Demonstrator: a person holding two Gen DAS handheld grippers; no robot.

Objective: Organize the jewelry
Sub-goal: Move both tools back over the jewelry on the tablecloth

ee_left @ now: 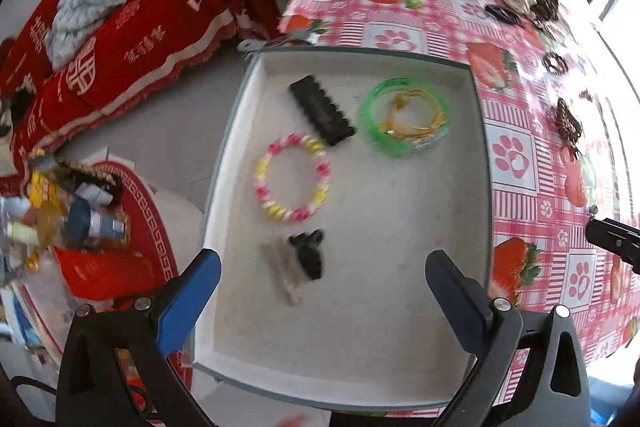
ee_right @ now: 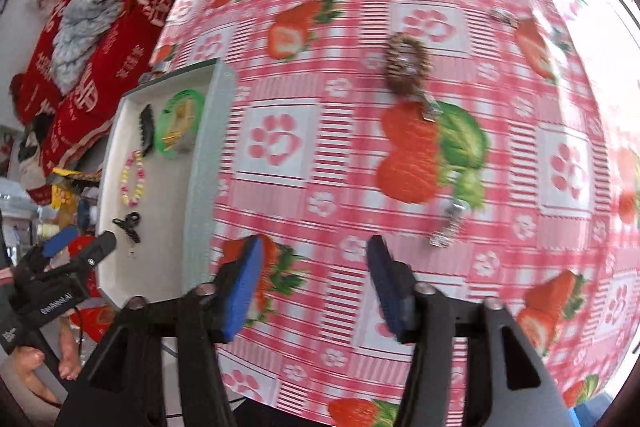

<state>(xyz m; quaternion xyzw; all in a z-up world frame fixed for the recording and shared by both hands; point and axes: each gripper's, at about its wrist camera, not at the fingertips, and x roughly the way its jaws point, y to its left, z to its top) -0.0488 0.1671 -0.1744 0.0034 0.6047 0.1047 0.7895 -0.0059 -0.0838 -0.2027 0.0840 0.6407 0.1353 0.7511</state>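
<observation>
Left hand-held gripper [ee_left: 322,291]: jaws wide apart, empty, above tray [ee_left: 478,163].
Right hand-held gripper [ee_right: 316,279]: jaws apart, empty, over bench [ee_right: 360,155] beside tray.
Black hair claw [ee_left: 308,253]: lay inside tray, near beaded bracelet [ee_left: 292,183].

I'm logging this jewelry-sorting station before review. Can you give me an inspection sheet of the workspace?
Surface: strawberry-print tablecloth.
Job's things: white tray holds a black comb, green bangle, beaded bracelet, black clip; brown scrunchie and silver clip lie on the cloth.
Clutter: bottles beside the table.
Grippers: left gripper open over the tray; right gripper open, empty.
Cables: nothing seen.
Surroundings: red blankets.
</observation>
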